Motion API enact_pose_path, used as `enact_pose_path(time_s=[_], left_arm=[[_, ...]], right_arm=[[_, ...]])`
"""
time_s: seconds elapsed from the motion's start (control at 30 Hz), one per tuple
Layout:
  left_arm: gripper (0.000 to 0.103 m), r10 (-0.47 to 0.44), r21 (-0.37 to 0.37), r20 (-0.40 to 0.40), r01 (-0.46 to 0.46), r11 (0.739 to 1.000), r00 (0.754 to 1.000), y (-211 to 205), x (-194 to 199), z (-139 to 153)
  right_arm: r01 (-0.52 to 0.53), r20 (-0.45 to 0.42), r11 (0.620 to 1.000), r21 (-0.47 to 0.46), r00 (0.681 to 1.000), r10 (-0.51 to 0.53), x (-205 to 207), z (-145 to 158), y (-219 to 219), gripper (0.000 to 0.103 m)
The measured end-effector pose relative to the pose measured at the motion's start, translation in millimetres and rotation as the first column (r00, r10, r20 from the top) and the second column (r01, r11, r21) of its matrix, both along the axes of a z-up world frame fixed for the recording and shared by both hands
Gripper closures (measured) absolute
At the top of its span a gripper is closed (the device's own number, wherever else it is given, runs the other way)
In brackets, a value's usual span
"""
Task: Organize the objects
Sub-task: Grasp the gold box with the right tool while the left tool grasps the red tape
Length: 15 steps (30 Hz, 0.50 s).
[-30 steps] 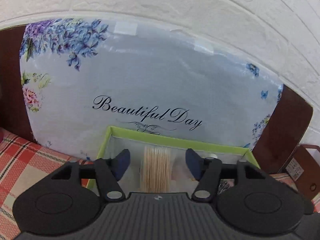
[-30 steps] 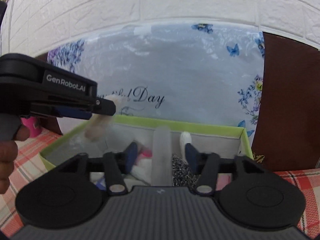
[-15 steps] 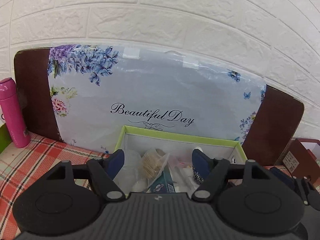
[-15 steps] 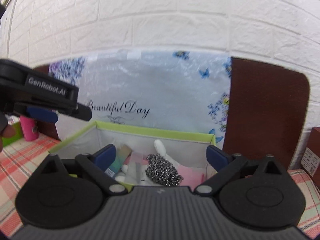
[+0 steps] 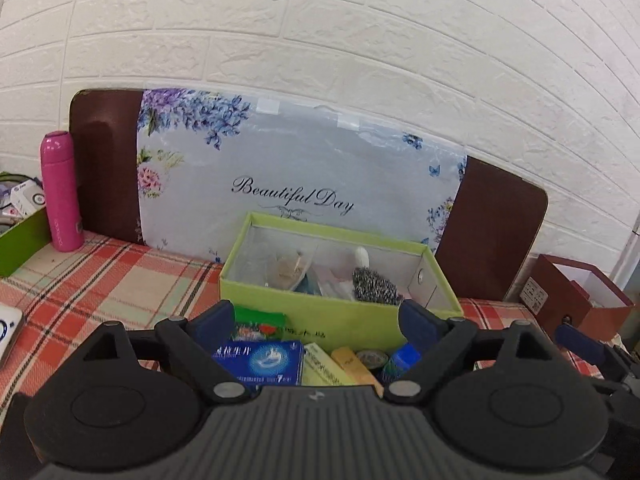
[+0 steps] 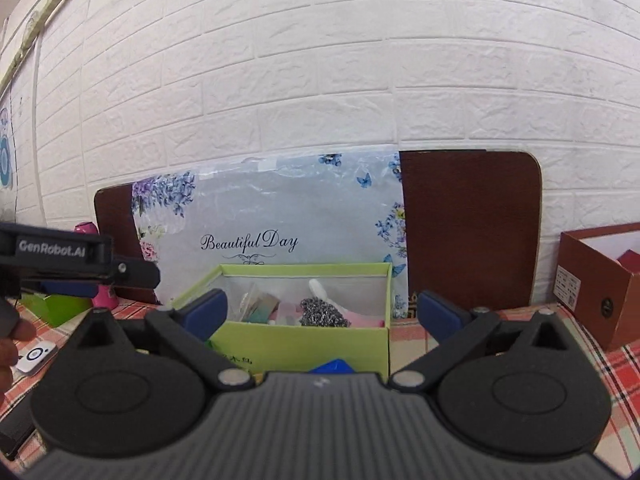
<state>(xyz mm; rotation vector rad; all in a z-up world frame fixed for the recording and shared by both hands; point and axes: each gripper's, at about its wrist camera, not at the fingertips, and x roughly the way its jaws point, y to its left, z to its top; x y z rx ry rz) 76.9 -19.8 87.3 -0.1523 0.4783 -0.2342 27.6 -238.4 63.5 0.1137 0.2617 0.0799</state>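
Both tongs gape wide, empty, facing green box beside pink bottle.

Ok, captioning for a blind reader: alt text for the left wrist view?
Open left gripper, holding nothing, faces a green box of small items on a plaid tablecloth. Loose packets lie before it; a pink bottle stands left.

left wrist: faces wall, near | right wrist: likewise | shared: green box
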Motion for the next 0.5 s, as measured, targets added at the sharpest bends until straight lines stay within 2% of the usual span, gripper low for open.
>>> enact_pose_path(time_s=[0.13,0.3,0.37,0.5], left_arm=[[0.011,0.002,0.029,-0.067,0.0,1.0,0.998,5,-20,-36],[0.011,0.0,0.029,-0.184,0.005,1.0,0.983,19,-32,-80],[0.011,0.014,0.033,-0.213,-0.007,0.999,0.977,27,-37,-89],[0.011,0.035,0.023,-0.213,-0.031,0.999,0.976,40,-44,-91]], right_arm=[[0.02,-0.086,0.998,0.056,0.996,-0.015,-23,-27,-8,0.0],[0.03,-0.248,0.998,0.049,0.969,-0.017,-37,-75,-1,0.002],[0.026,-0.295,0.999,0.043,0.955,-0.012,-36,-89,6,0.01],[-0.015,-0.32,0.997,0.076,0.947,0.039,-23,-101,22,0.023]])
